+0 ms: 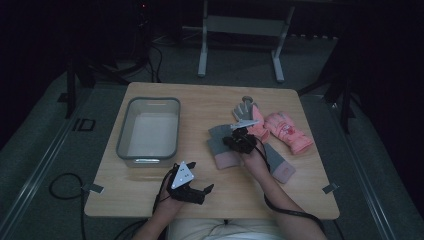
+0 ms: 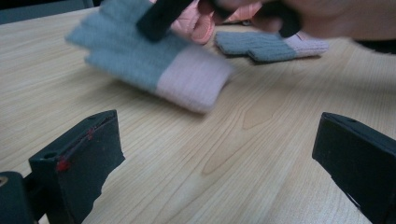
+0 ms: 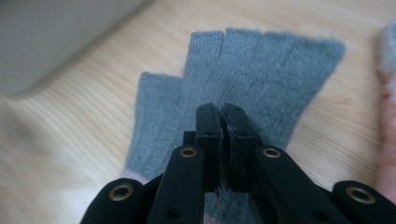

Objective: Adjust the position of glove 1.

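Observation:
A grey fingerless glove with a pink cuff (image 1: 220,146) (image 2: 154,65) (image 3: 252,70) lies flat near the table's middle. My right gripper (image 1: 234,144) (image 3: 223,121) is on top of it, shut, with a fold of the grey knit pinched between its pads. Its matching glove (image 1: 278,163) (image 2: 266,45) lies to the right of the person's right forearm. My left gripper (image 1: 201,178) (image 2: 217,158) rests near the front edge, jaws wide open over bare wood with nothing between them, pointing toward the gloves.
A grey plastic bin (image 1: 149,131) (image 3: 56,32) stands at the table's left. A pair of pink padded gloves (image 1: 287,131) (image 2: 196,23) lies behind the grey ones, one showing a grey palm (image 1: 245,112). A table frame stands on the floor beyond.

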Demonstrator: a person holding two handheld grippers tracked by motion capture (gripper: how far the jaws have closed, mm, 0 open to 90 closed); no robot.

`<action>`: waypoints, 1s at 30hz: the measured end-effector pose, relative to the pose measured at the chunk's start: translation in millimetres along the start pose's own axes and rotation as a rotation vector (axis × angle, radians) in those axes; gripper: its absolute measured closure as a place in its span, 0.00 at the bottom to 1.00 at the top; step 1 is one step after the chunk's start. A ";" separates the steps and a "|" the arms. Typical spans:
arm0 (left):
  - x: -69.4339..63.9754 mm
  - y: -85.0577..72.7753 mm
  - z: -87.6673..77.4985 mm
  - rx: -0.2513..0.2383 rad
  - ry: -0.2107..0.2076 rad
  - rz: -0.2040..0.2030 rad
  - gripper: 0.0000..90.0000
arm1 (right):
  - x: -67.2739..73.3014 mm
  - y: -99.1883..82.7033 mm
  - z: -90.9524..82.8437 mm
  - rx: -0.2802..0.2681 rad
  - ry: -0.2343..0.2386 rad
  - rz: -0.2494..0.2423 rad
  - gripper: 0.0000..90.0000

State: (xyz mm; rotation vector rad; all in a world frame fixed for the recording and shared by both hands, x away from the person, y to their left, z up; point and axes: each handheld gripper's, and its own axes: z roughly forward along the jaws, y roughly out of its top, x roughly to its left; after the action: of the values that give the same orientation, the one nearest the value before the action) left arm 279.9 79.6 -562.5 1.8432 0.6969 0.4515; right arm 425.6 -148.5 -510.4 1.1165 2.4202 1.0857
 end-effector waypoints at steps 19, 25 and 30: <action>-1.2 0.0 0.2 0.001 0.003 0.010 0.01 | 30.7 -44.5 -32.3 -0.047 -0.163 0.248 0.95; -1.2 0.1 0.3 0.002 0.002 0.012 0.01 | 29.0 -53.9 -14.5 -0.012 -0.165 0.276 0.95; -1.5 0.1 0.4 0.002 0.002 0.011 0.01 | 29.8 -59.8 -2.2 0.000 -0.189 0.258 0.89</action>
State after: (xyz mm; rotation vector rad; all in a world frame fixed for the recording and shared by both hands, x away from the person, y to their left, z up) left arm 279.0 78.3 -562.5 1.8491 0.6890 0.4605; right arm 372.1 -153.1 -550.2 1.4915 2.1747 0.9994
